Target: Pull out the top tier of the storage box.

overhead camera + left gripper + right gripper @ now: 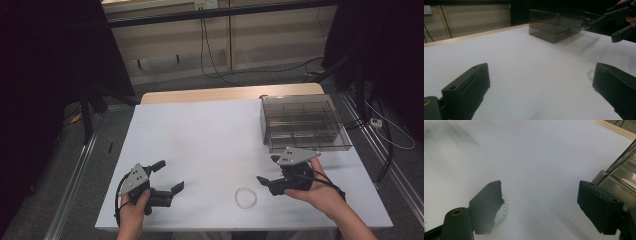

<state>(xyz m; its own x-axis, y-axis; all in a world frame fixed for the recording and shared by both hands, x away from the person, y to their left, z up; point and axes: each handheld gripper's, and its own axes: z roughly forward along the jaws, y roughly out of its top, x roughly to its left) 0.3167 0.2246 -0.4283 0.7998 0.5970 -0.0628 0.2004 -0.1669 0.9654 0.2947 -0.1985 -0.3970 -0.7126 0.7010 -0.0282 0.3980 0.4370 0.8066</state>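
A small ring of white beads lies flat on the white table near the front edge. My right gripper hovers just right of the ring and a little behind it, jaws wide apart and open with nothing between them. In the right gripper view the bead ring peeks out from behind the left jaw of the right gripper. My left gripper rests at the front left, open and empty. The left gripper view looks between the left gripper jaws toward the ring and the right gripper.
A smoky clear box with several compartments stands at the table's back right; the box is also ahead in the left gripper view, and the box is by the right jaw in the right gripper view. A wooden table edge runs along the back.
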